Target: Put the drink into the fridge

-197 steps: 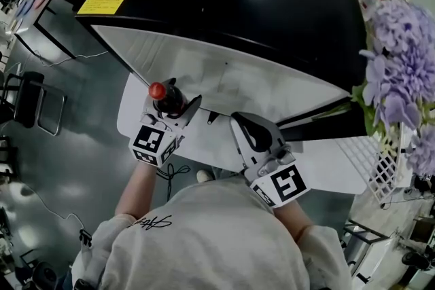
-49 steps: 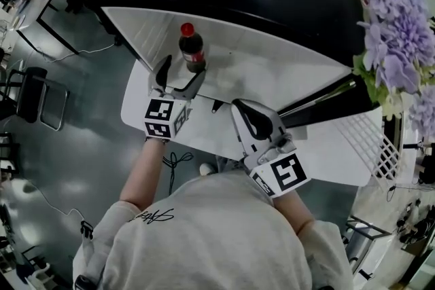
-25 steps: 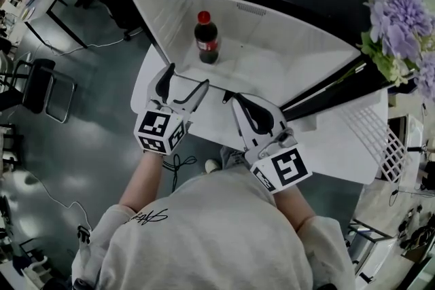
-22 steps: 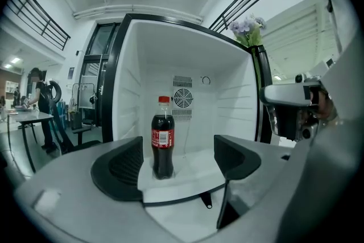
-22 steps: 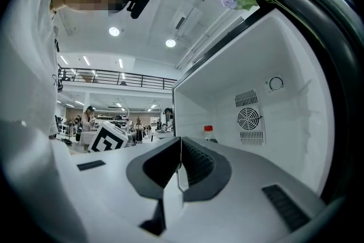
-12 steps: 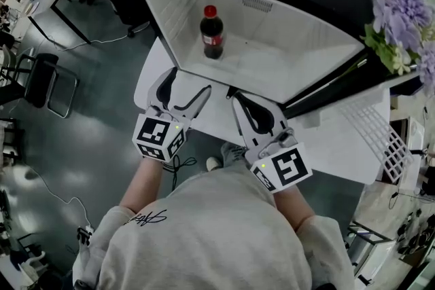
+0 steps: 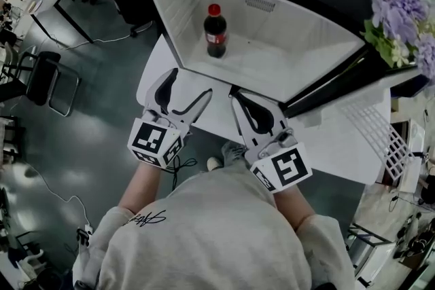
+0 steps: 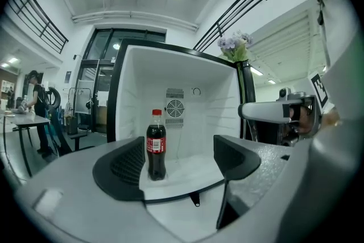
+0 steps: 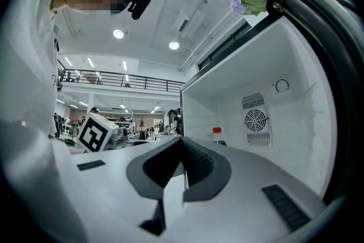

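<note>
**Red-capped drink upright inside the open fridge, clear of both grippers**

Dark cola fills the drink point(image 7: 216, 30), a bottle with a red cap and a red label, which is seen standing upright on the white floor of the fridge point(image 7: 292, 61). The fridge is open towards the person. In the head view the bottle is placed beyond the tips of the left gripper point(image 7: 187, 88) and well apart from them.

The fingers point(image 8: 122, 165) of the left gripper point(image 8: 179, 159) are spread wide, and nothing is held between them. In the left gripper view the drink point(image 8: 156, 145) is framed in the gap, just inside the left finger and ahead of its tip, without being touched. A round fan vent point(image 8: 174, 107) is set in the back wall, past the bottle.

The fingers point(image 9: 199, 165) of the right gripper point(image 9: 183, 162) are pressed together, with nothing between them. Only the red cap of the drink point(image 9: 216, 135) is visible in the right gripper view, beyond the tips and slightly to their right. In the head view the right gripper point(image 7: 239, 100) is held just beside the left one, its tips short of the fridge's front edge.

Purple flowers point(image 7: 397, 7) are seen on the black top of the fridge, far to the right of the right gripper's fingers.
</note>
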Available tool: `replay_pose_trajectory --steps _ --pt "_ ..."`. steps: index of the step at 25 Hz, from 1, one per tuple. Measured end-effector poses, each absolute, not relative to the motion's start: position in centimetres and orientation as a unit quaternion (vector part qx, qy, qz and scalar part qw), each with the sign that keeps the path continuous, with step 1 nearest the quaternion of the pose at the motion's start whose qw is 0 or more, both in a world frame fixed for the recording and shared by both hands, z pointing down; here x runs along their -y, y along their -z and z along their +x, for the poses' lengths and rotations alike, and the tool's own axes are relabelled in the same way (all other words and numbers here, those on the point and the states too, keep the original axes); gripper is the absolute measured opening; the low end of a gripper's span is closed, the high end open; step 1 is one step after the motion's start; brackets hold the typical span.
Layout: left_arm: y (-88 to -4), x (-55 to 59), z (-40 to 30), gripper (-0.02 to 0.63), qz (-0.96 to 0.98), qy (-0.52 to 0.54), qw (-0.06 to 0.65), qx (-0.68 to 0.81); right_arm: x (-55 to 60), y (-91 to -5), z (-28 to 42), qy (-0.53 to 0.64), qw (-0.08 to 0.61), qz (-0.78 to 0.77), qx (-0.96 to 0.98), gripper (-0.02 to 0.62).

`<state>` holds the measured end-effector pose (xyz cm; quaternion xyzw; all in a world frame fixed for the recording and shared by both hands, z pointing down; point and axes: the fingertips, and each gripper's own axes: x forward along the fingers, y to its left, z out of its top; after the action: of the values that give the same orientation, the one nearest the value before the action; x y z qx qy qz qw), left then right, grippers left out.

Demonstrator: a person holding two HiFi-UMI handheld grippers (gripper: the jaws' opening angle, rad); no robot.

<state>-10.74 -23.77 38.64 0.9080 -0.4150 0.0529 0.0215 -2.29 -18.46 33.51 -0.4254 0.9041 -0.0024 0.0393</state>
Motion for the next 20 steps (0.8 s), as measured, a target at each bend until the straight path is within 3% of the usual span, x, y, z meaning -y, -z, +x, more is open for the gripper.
replay_pose_trajectory --steps 5,10,20 --pt "-38.4 22.7 -10.8 0.374 0.911 -0.049 0.022 0.408 18.1 -33.3 -2.4 0.0 0.041 -0.424 -0.905 0.012" --pt "-38.1 22.1 -11.5 0.312 0.908 -0.044 0.018 0.417 17.8 -33.2 -2.7 -0.002 0.045 -0.42 -0.907 0.012" --pt "-36.2 21.4 -13.5 0.12 0.895 -0.019 0.004 0.445 17.5 -32.6 -3.4 -0.007 0.047 -0.408 -0.912 0.012"
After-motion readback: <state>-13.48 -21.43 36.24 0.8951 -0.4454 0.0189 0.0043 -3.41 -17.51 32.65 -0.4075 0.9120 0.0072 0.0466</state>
